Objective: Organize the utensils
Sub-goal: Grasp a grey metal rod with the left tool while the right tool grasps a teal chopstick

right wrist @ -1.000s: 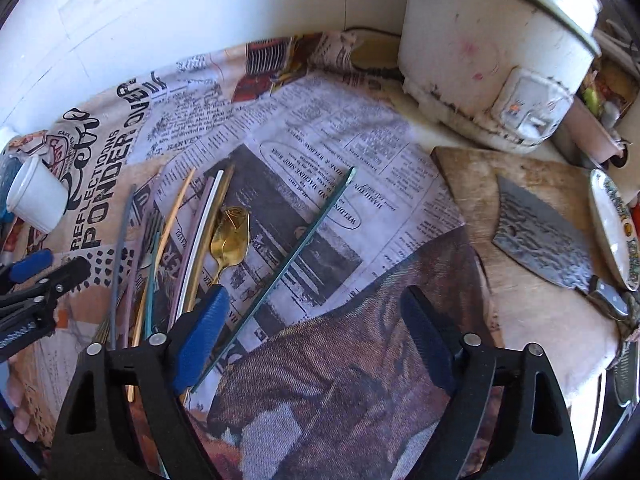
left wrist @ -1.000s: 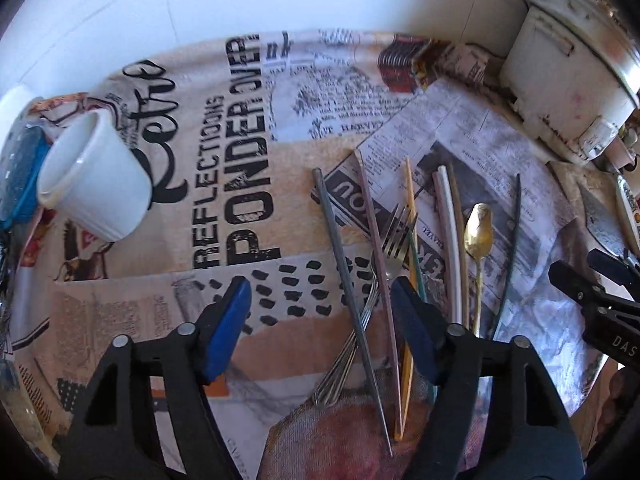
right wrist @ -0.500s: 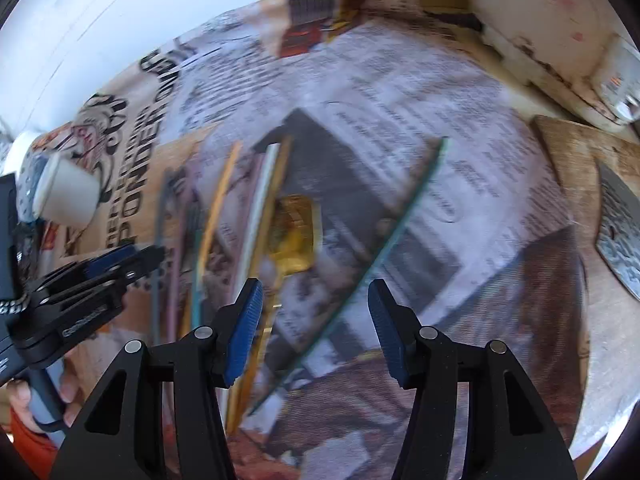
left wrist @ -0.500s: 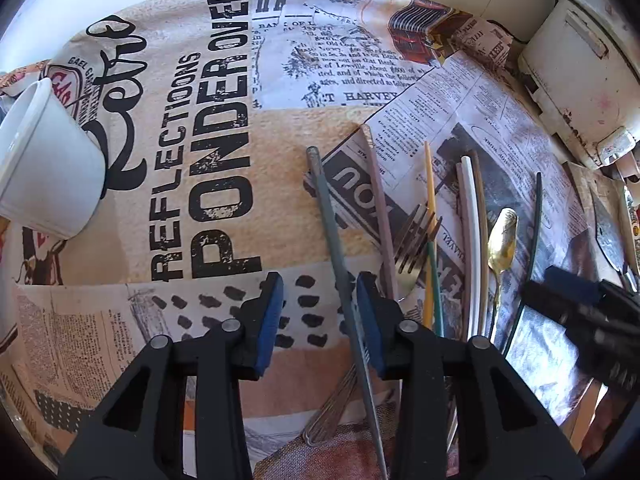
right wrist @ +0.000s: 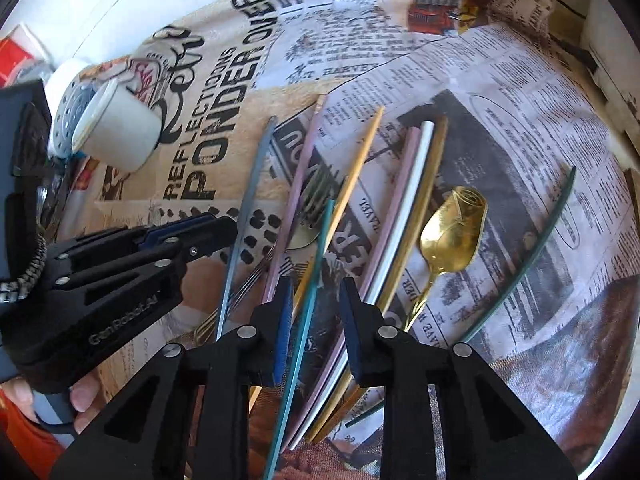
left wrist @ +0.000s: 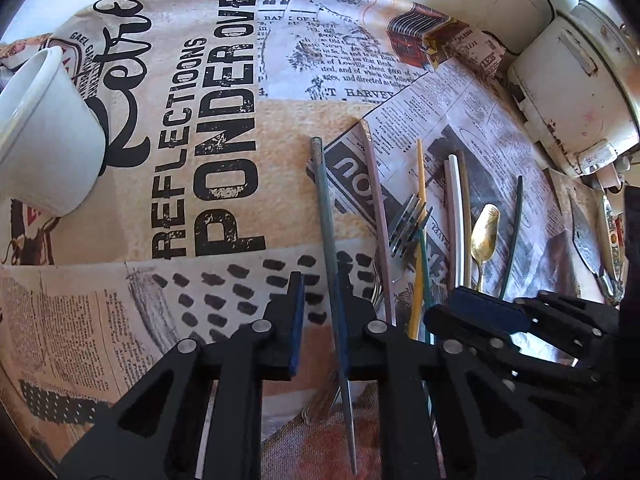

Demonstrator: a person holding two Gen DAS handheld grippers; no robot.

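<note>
1. Left claw [left wrist: 320, 312]: jaws just closing around the grey chopstick [left wrist: 326, 216], a gap left on one side; not yet pinched.
2. Right claw [right wrist: 316, 316]: also closing, teal chopstick [right wrist: 316, 264] between the pads, untouched.
3. Both sticks run lengthwise away from the claws on the table [left wrist: 132, 300].
4. White cup [left wrist: 44, 136] lies far left, nearer the left hand.

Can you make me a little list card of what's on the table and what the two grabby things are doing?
surface: newspaper-print cloth
utensils: chopsticks of many colours, a silver fork, a gold spoon
cup: white cup, tipped on its side at the left
left gripper: jaws just been closing, grey chopstick between them
right gripper: jaws just been closing, teal chopstick between them
grip: neither looks fully pinched yet
</note>
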